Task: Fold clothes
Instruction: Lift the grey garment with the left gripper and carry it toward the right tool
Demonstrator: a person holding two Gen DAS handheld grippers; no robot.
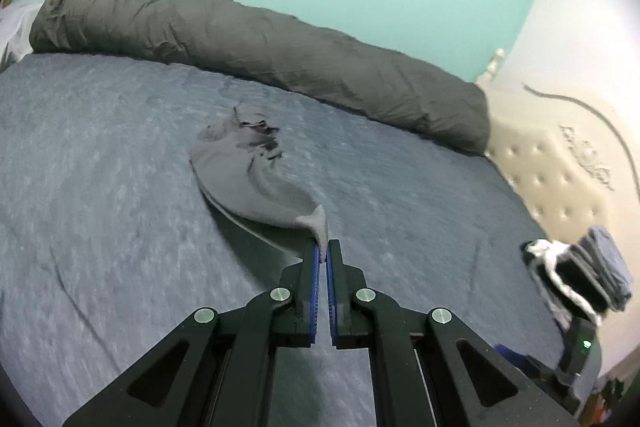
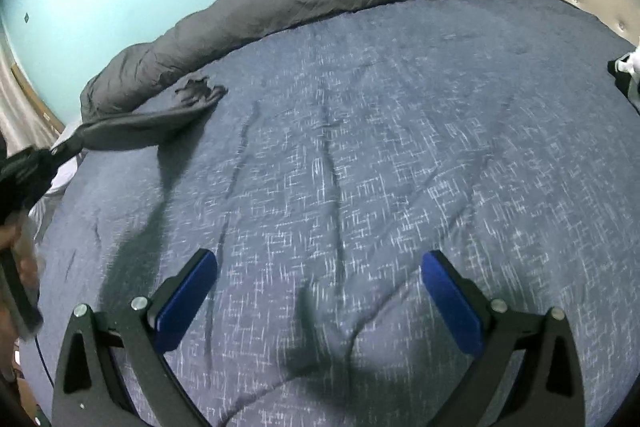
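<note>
Grey garment [image 1: 248, 179] trails across the blue bed [image 1: 100, 187], one end pinched in the left tongs [image 1: 323, 247] and lifted, the rest lying toward the far edge near the rolled dark duvet [image 1: 260, 39]. Right tongs [image 2: 320, 291] hang wide, holding nothing, over the bed's near side.

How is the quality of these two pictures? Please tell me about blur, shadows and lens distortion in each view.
Left wrist view: the folded pile at the right edge is smeared, the grey garment fairly sharp. Right wrist view: the bedspread pattern streaks; dark shadows lie on it near the open right gripper. Both views: fisheye bends the bed's edges.
</note>
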